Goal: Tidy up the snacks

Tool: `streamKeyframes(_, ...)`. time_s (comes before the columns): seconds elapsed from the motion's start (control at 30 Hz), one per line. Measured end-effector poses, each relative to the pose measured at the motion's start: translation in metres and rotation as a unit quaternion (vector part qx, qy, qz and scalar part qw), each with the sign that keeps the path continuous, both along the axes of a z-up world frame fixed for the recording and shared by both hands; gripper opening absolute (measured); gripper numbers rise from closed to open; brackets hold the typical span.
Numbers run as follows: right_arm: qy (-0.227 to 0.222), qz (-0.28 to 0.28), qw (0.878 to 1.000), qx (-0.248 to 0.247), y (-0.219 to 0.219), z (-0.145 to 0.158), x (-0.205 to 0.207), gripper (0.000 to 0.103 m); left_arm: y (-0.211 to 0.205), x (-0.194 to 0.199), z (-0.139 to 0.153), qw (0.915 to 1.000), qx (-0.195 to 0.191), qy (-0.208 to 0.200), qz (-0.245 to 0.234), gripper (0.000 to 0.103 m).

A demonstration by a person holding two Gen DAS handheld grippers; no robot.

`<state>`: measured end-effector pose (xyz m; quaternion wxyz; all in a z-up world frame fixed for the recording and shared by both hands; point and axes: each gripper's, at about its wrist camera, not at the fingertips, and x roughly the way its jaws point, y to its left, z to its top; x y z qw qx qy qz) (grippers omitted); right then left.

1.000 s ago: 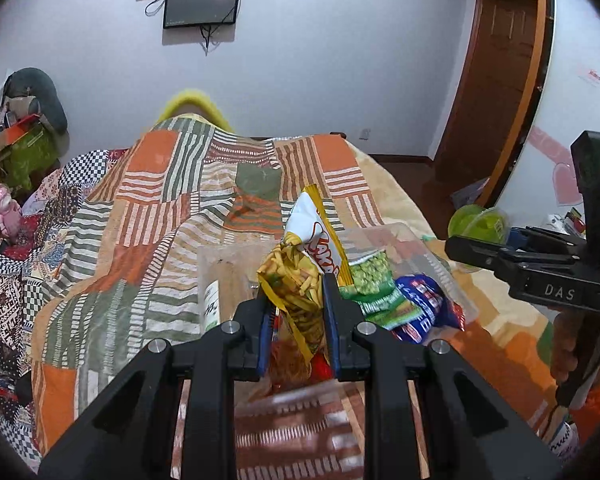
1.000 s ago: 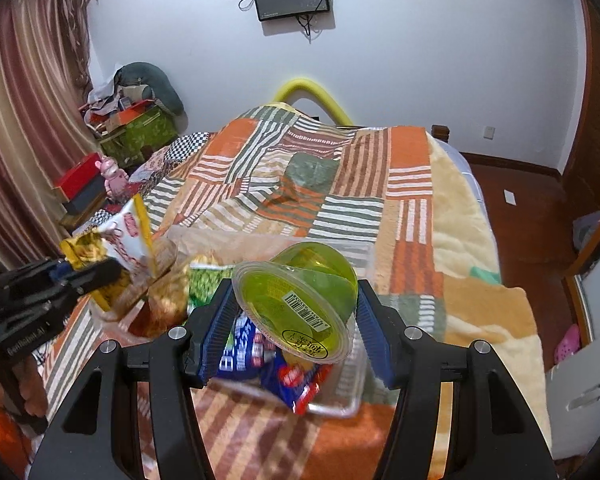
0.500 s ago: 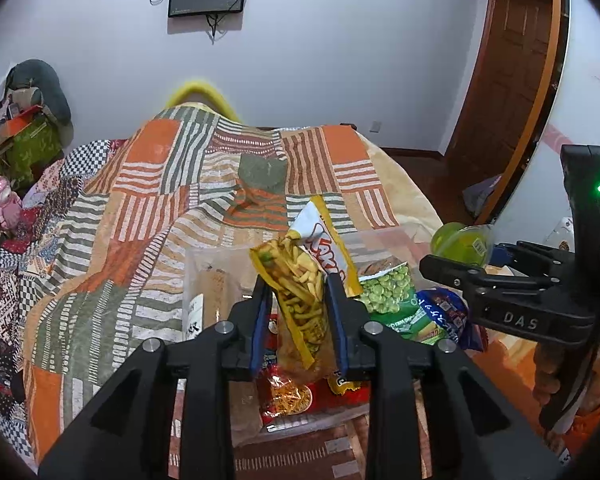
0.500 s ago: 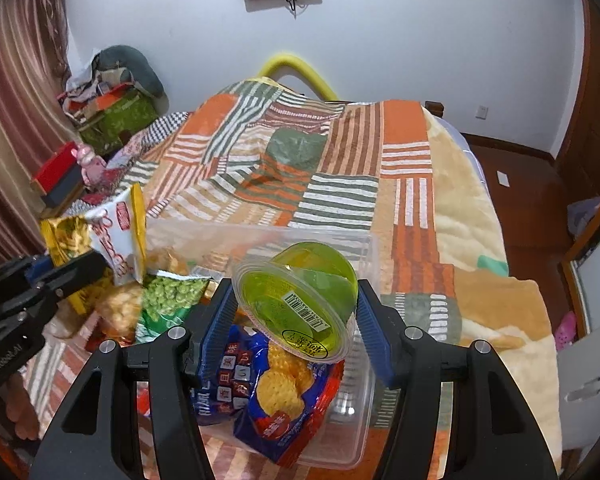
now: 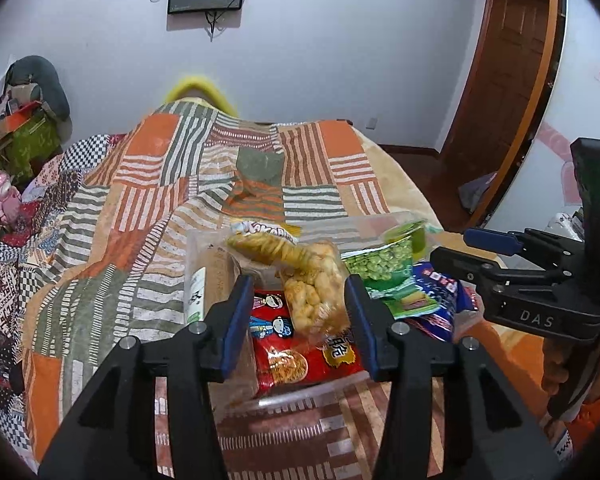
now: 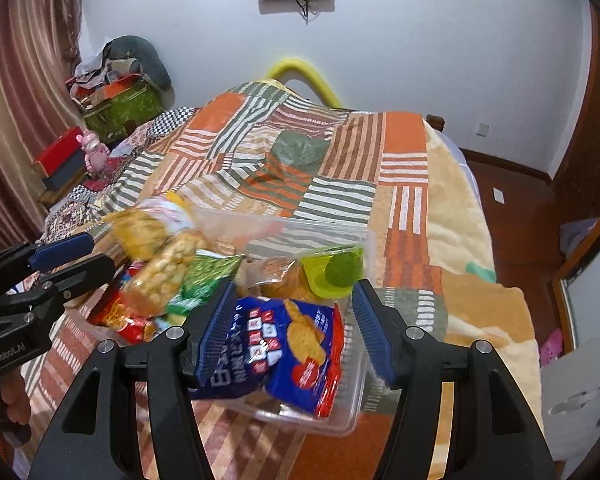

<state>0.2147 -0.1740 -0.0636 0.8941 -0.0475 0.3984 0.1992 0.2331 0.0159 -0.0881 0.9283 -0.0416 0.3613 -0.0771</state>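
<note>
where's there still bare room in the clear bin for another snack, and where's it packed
Bare floor shows along the clear bin's near-right corner, between the blue cracker bag and the wall, and in the far strip behind the green jelly cup. The left half is packed: red noodle bag, puff bag, green pea bag.

I count one clear tray (image 6: 356, 412) on the bed (image 6: 404, 184). In it: one jelly cup (image 6: 334, 274), six snack bags, blue (image 6: 284, 348), green (image 5: 392, 276), red (image 5: 300, 356), puffs (image 5: 316, 292), chips (image 5: 264, 242), brown (image 6: 274, 276). My two claws: left claw (image 5: 298, 320), right claw (image 6: 290, 330).
</note>
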Motion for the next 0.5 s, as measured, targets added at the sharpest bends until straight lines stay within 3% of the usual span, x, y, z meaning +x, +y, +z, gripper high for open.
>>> streamKeyframes(0.5,-0.098,0.003,0.993,0.066,-0.016,0.085,-0.081,0.059,0.015,-0.092,0.089,0.9936,-0.026,-0.107,0.026,0.047)
